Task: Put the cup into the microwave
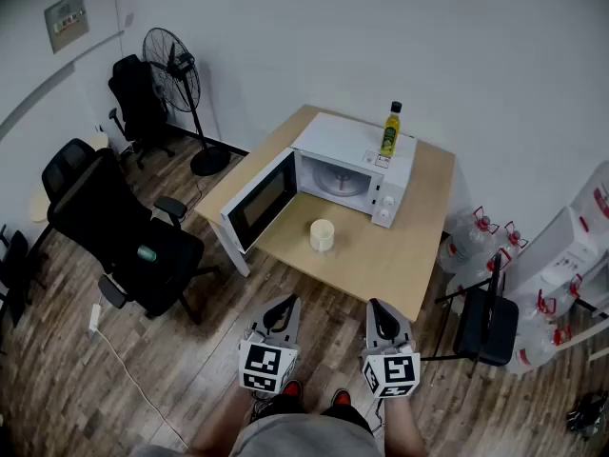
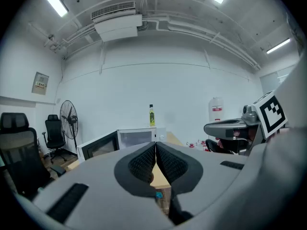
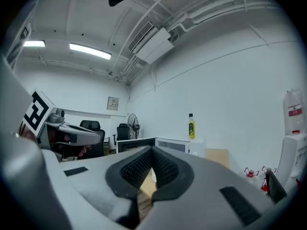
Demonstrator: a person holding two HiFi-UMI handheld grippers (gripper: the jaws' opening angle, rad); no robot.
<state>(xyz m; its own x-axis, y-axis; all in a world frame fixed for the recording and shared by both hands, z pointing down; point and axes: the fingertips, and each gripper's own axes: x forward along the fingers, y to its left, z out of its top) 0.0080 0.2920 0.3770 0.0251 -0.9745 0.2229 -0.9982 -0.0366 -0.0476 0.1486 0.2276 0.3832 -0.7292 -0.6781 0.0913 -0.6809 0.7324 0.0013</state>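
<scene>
Closest in, the left tongs (image 1: 284,305) and the right tongs (image 1: 379,308) are held side by side low in front of the person's body, above the wooden floor (image 1: 181,374), both aimed toward the desk (image 1: 390,265). Each pair is pressed fully together, pads meeting at the tips, with nothing gripped between them.

Ahead of both tongs and well apart from them, the cup (image 1: 323,235) stands upright on the desk, roughly on the line running between the two. Just beyond the cup sits the microwave (image 1: 354,150). Its door (image 1: 257,198) is swung open toward the left tongs' side, and a white turntable (image 1: 340,181) shows inside. A yellow bottle (image 1: 390,131) stands on top of the microwave, on the right tongs' side.

Farther off on the left tongs' side are a black office chair (image 1: 119,231) and a standing fan (image 1: 174,69). On the right tongs' side, water jugs (image 1: 468,241) stand on the floor.
</scene>
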